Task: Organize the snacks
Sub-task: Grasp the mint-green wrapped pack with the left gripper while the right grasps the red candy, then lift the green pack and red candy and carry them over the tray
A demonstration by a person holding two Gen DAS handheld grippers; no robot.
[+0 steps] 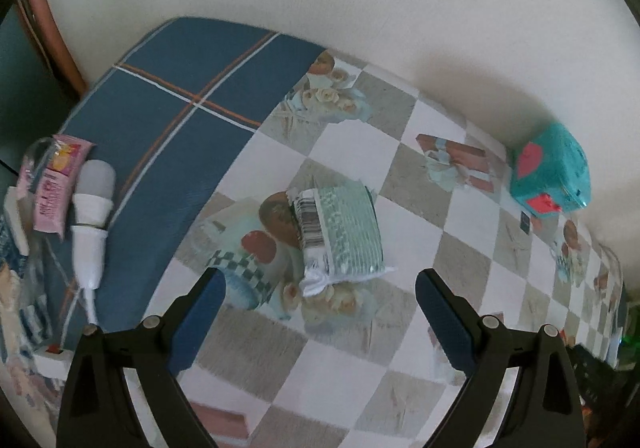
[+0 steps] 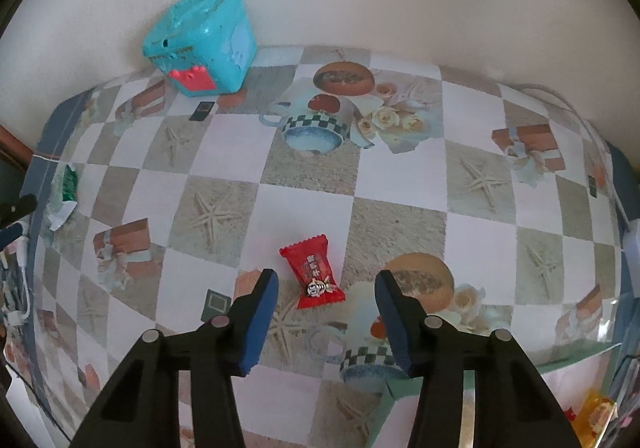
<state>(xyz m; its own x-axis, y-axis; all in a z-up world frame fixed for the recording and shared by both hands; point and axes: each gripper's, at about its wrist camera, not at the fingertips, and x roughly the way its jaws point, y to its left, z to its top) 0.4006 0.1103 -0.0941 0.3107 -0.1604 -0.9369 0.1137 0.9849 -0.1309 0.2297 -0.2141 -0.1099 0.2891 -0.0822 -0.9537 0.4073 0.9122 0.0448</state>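
Red candy packet (image 2: 313, 277), crimped serrated ends, white print and a small silver emblem, lies flat on the counter (image 2: 304, 208) between the tips of my right claw (image 2: 326, 282), nearer the left pad. That claw is partly open, pads not touching the wrapper. Packet's long axis runs from about 11 to 5 o'clock in the right wrist view, emblem end toward 5. Teal box (image 2: 204, 42) with red patches sits far off at 11 o'clock against the wall; nothing blocks the candy. My left claw (image 1: 320, 284) is wide open and empty above a green-and-white striped snack bag (image 1: 340, 238) with a barcode, lying flat on the counter, long axis roughly 12 to 6. At 9 o'clock: pink sachet (image 1: 54, 184) and white plug with cable (image 1: 90, 224), well apart on blue cloth.
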